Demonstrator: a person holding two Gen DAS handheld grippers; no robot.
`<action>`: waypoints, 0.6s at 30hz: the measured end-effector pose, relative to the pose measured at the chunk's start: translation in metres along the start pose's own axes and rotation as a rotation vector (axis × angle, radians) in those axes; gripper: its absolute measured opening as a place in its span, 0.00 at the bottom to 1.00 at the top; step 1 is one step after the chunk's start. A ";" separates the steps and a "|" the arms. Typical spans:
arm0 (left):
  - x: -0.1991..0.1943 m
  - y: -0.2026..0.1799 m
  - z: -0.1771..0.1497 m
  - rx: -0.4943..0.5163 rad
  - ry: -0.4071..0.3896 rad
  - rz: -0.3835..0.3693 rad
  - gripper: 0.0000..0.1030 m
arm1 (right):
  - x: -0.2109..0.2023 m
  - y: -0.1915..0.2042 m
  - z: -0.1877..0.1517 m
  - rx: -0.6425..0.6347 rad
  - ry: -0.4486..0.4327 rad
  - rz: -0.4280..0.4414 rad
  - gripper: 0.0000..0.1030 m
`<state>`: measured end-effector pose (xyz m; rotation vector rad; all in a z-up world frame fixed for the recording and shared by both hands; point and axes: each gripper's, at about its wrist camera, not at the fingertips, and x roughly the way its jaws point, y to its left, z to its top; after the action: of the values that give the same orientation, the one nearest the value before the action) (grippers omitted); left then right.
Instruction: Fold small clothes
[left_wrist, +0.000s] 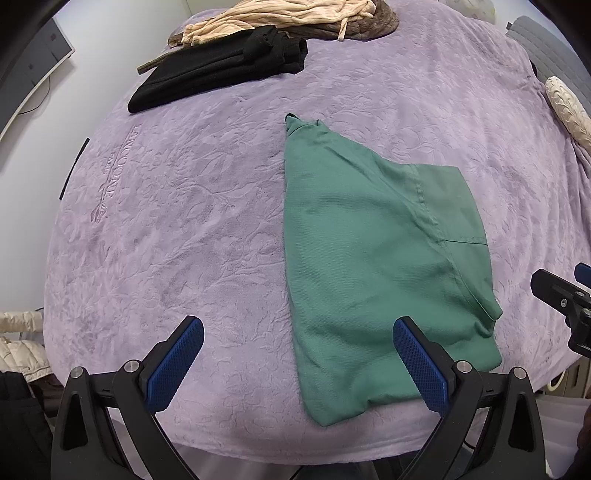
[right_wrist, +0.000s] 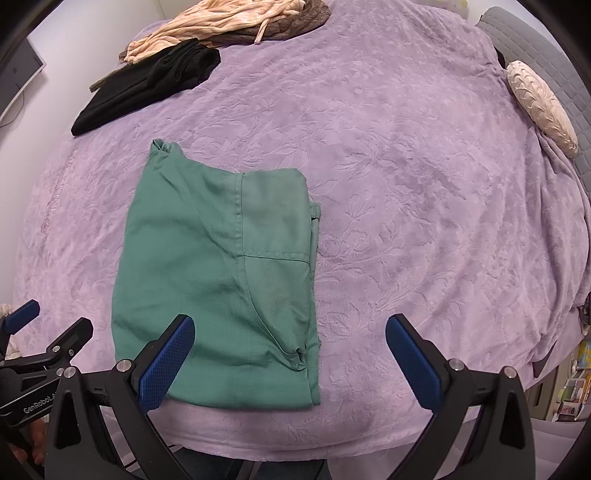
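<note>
On the purple bedspread (left_wrist: 184, 240), left wrist view: green garment (left_wrist: 369, 258) lies folded flat, right of centre, running from the near edge toward the middle, w/ a narrow end pointing far. Left gripper (left_wrist: 297, 363) hangs over the near edge, blue pads (left_wrist: 177, 365) spread wide, nothing between them; right pad sits over the garment's near part, can't tell if touching. Far left: black folded clothes (left_wrist: 218, 70), and behind them a beige crumpled cloth (left_wrist: 277, 14) on a brown item (left_wrist: 373, 22). Far right: cream textured cushion (left_wrist: 567, 109). Part of the right gripper (left_wrist: 565, 295) shows at the right edge, apart from the garment.

Right wrist view: same green garment (right_wrist: 207, 266) now left of centre, seams & a pocket-like panel visible on top. Right gripper (right_wrist: 290, 363) over the near edge, pads wide apart, empty; left pad overlaps the garment's near part. Left gripper (right_wrist: 26, 325) is seen at the left edge, near the garment's near-left corner. Black clothes (right_wrist: 147, 85) and beige cloth (right_wrist: 221, 22) far left, cushion (right_wrist: 541, 105) far right.
</note>
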<state>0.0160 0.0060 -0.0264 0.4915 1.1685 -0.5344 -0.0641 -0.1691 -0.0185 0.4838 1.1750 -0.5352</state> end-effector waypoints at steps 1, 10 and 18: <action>0.000 0.000 0.000 0.000 0.000 0.000 0.99 | 0.000 0.000 0.000 0.000 0.000 -0.001 1.00; 0.000 -0.001 0.000 -0.003 0.000 0.001 0.99 | 0.000 0.001 0.000 0.001 -0.001 -0.002 1.00; 0.000 -0.002 0.000 0.001 -0.001 0.008 0.99 | 0.000 0.002 0.000 0.002 0.000 -0.003 1.00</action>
<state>0.0145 0.0049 -0.0266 0.4968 1.1652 -0.5288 -0.0633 -0.1673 -0.0181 0.4841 1.1756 -0.5390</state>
